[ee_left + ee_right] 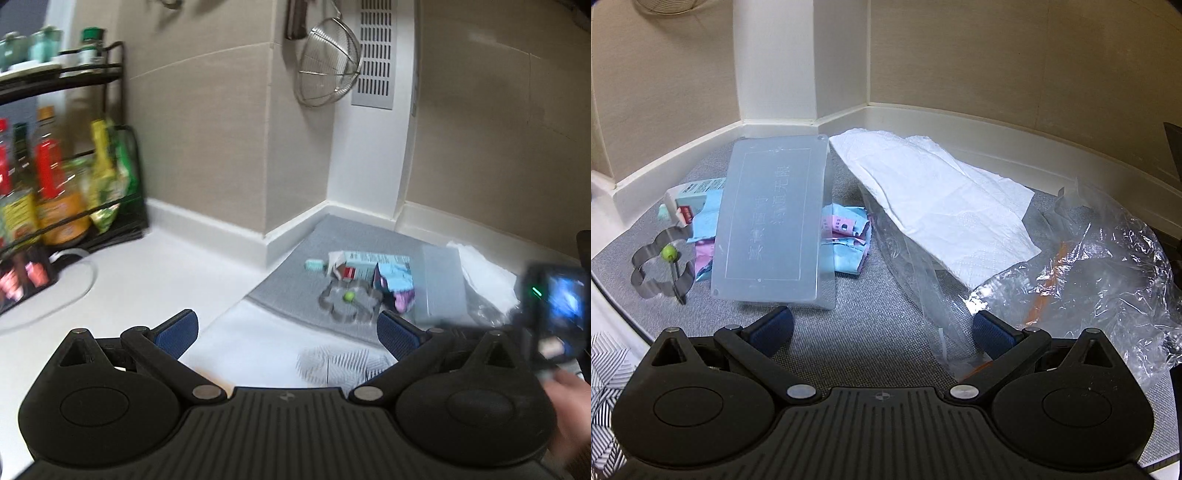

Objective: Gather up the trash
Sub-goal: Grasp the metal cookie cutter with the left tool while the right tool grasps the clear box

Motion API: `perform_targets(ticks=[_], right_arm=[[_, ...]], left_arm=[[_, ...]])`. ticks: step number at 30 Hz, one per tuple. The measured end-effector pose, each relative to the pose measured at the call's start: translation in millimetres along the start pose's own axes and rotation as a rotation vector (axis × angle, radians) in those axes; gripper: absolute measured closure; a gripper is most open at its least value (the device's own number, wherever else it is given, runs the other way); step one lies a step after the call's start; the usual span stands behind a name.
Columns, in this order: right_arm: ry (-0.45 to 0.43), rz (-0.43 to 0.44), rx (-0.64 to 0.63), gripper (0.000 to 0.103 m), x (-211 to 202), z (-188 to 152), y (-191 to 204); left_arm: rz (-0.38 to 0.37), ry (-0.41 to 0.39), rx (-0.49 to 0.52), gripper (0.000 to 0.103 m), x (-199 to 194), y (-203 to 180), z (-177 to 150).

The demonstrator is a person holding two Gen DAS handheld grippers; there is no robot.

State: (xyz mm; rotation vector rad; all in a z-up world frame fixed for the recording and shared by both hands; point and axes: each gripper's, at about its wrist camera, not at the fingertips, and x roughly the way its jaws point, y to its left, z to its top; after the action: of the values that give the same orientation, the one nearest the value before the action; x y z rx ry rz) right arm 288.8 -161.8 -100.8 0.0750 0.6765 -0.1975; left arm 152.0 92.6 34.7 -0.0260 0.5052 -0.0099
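Note:
Trash lies on a grey mat (857, 317) in the counter corner: a white paper towel (942, 206), crumpled clear plastic wrap (1108, 258), a frosted plastic lid (775, 218), torn blue and pink packaging (846, 236) and a small carton (694, 195). My right gripper (882, 328) is open and empty, low over the mat just short of the lid and the plastic. My left gripper (286, 330) is open and empty above the white counter, short of the mat (291, 273) and the packaging (376, 273).
A metal flower-shaped cutter with a green knob (665, 266) lies at the mat's left; it also shows in the left wrist view (349, 301). A black rack of bottles (55, 184) stands at left. A wire strainer (327, 66) hangs on the wall. Walls close the corner.

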Motion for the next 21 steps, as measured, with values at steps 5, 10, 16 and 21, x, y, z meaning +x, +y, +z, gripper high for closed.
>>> perform_targets(ticks=[5, 10, 16, 21], right_arm=[[0.015, 0.013, -0.013, 0.0, -11.5, -5.3, -4.4], [0.07, 0.0, 0.007, 0.0, -39.5, -13.3, -16.2], [-0.11, 0.006, -0.019, 0.0, -114.5, -27.4, -29.0], [-0.189, 0.087, -0.048, 0.0, -170.9, -25.1, -39.5]], left_arm=[[0.026, 0.021, -0.054, 0.0, -46.1, 3.2, -21.3], [0.05, -0.014, -0.046, 0.0, -87.2, 3.5, -35.8], [0.022, -0.038, -0.064, 0.0, -111.3, 2.8, -38.7], [-0.001, -0.05, -0.084, 0.0, -123.6, 0.6, -39.9]])
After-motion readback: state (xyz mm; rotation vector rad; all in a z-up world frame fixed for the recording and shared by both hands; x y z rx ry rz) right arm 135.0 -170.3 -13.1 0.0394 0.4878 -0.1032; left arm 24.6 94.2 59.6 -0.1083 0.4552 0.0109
